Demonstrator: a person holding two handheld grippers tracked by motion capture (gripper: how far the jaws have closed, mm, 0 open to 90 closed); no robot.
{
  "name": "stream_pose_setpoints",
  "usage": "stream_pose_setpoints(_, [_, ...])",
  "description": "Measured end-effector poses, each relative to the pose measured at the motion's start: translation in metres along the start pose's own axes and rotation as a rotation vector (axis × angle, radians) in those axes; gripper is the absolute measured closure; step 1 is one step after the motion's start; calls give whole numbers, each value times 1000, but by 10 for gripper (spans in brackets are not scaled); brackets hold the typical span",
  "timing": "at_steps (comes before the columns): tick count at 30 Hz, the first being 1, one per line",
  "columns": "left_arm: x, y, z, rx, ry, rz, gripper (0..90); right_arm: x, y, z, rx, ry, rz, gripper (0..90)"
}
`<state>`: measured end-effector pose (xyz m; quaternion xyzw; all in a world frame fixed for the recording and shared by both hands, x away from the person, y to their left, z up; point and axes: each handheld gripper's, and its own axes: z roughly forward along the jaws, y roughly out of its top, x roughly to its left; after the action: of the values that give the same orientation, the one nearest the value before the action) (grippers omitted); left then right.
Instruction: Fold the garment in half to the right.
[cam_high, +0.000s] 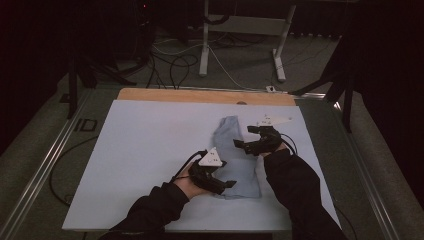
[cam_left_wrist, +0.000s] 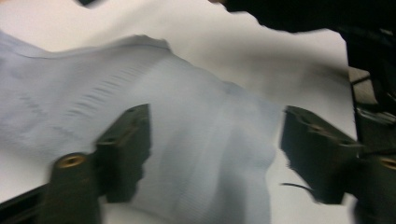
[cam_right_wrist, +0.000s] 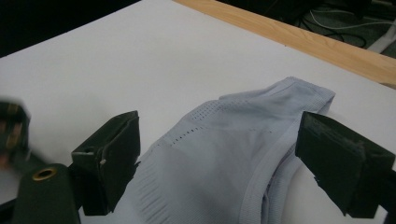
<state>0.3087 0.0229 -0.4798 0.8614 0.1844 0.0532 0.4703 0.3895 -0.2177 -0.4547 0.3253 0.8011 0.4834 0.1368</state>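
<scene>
Sock (cam_high: 234, 155) lay on table (cam_high: 145, 150), long axis near–far. Left gripper (cam_high: 220, 184) at near end, right gripper (cam_high: 248, 145) mid-length at right edge; fingers of both apart, straddling fabric.

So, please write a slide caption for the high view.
Two hand-held grippers, left and right, over a pale blue garment.

So the table (cam_high: 150, 150) is sitting there with a white sheet-like top covering nearly all of it, and a strip of bare light wood (cam_high: 200, 95) is peeking out along the far edge. A pale blue-grey knit garment (cam_high: 235, 155) is lying straight on the white surface, right of centre, stretching from mid-table down toward the near edge. It's lying mostly flat but rumpled, with a ribbed band and little perforated rows showing up close (cam_right_wrist: 224, 154). The rest of the white top is looking bare.
</scene>
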Motion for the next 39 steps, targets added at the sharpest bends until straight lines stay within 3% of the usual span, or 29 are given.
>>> stream_pose_setpoints(1, [2, 0, -3, 7, 6, 1, 141, 1, -1, -1, -4, 6, -3, 137])
stream_pose_setpoints(2, [2, 0, -5, 8, 10, 22, 141, 1, -1, -1, -4, 6, -3, 137])
stream_pose_setpoints(3, [2, 0, -7, 2, 25, 38, 61, 2, -2, -2, -8, 8, -7, 137])
stream_pose_setpoints(7, [8, 0, -15, -16, 33, 17, 0, 6, -4, -4, -8, 22, -19, 133])
stream_pose_setpoints(11, [13, -1, -28, -43, 60, 9, 0, 11, -6, -8, -17, 35, -25, 125])
stream_pose_setpoints(20, [25, -9, -59, -38, 34, 12, 0, 16, -16, -16, -23, 40, -42, 114])
stream_pose_setpoints(35, [40, -52, -113, -59, 78, -26, 0, 21, -45, -34, -32, 25, -27, 112])
stream_pose_setpoints(39, [45, -70, -132, -46, 127, -38, 0, 21, -56, -38, -30, 14, -12, 109])
